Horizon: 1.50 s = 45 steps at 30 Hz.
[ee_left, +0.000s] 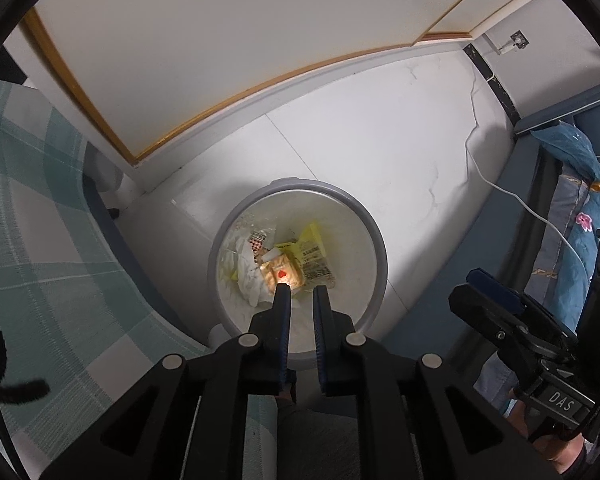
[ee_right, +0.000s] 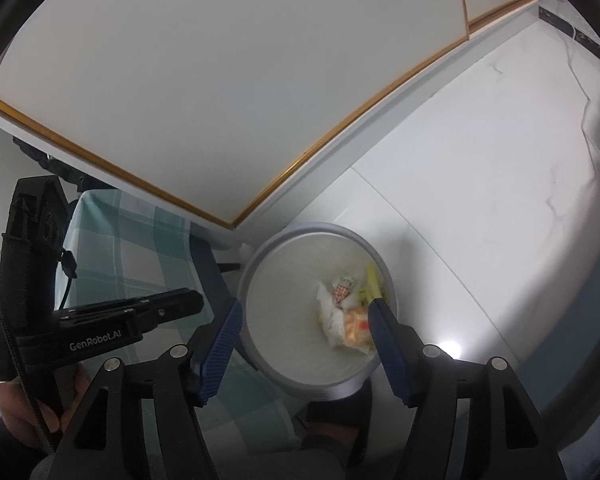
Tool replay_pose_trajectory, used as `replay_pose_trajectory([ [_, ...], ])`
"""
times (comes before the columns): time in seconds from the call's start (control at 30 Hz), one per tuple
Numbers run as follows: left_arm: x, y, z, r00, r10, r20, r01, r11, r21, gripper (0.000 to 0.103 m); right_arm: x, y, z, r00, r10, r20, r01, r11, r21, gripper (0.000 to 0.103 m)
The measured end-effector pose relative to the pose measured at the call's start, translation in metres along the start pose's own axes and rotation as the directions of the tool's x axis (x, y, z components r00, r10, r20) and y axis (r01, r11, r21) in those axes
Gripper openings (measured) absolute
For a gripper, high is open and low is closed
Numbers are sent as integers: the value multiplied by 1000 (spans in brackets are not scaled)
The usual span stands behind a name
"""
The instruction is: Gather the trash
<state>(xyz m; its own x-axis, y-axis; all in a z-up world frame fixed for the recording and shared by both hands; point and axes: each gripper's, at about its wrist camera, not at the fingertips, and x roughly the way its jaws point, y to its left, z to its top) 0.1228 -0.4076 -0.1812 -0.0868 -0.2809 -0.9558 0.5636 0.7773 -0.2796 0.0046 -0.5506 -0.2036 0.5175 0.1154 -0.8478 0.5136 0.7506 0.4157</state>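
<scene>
Grey plastic rims the trash bin (ee_left: 374, 236) that stands on the white tiled floor (ee_left: 400, 128) right below both of my hands. My left hand-held gripper (ee_left: 300, 294) points steeply down into it, and its blue-padded jaws stand a narrow gap apart with nothing between them. Just ahead of their tips, at the bottom of the bin, lies the trash: an orange snack wrapper (ee_left: 285, 274) nearest my fingertips, a crumpled white tissue (ee_left: 246, 264) to the left of it, a yellow wrapper (ee_left: 312, 240) beyond and to the right, and a small red-and-white checked packet (ee_left: 258, 244) at the far left of the heap.

My right hand-held gripper (ee_right: 306, 320) also hangs over the bin, its jaws spread wide and empty; its left finger (ee_right: 220, 344) lies over the near left rim, and its right finger (ee_right: 388, 340) sits over the right side of the bin, close above the orange wrapper as this camera sees it. Through the gap I see the same tissue and wrappers lying loose inside.

To the left of my left hand-held gripper spreads a green-and-white checked cloth (ee_left: 40, 240). Beyond the bin rises a white cabinet (ee_left: 220, 40) with wooden edging. Off to the right, a white cable (ee_left: 512, 196) trails across the floor, and a blue flowered fabric (ee_left: 580, 200) lies past it.
</scene>
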Motion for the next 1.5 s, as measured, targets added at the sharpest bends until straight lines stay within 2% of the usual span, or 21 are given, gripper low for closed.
replay_pose_trajectory([
  [0.07,-5,1,-2,1000,17,12,-17,1000,-5,18,-1,0,-1,1000,-3,2,3,1000,-1,66],
  [0.13,-9,2,-3,999,23,34,-23,1000,-11,36,-3,1,-1,1000,-5,5,5,1000,-4,68],
  [0.23,-17,2,-5,997,43,65,-43,999,-9,46,-5,3,-2,1000,-10,5,10,1000,-8,69],
  [0.53,-37,2,-9,986,105,126,-102,994,-30,68,-17,7,-3,1000,-5,19,5,1000,-14,73],
  [0.7,-49,1,-13,978,121,171,-118,993,-26,76,-24,12,-5,1000,0,26,0,1000,-24,79],
  [1.0,-61,-8,-21,966,141,215,-143,990,-9,77,-37,21,-9,999,-2,44,4,999,-41,85],
  [1.33,-69,-11,-28,963,152,221,-154,988,-9,77,-48,24,-11,998,-12,60,15,999,-46,88],
  [1.4,-71,-11,-29,962,153,226,-154,988,-13,77,-50,25,-11,998,-13,63,16,998,-53,92],
  [1.5,-72,-11,-30,961,153,232,-154,988,-12,77,-53,27,-12,997,-13,70,18,998,-61,94],
])
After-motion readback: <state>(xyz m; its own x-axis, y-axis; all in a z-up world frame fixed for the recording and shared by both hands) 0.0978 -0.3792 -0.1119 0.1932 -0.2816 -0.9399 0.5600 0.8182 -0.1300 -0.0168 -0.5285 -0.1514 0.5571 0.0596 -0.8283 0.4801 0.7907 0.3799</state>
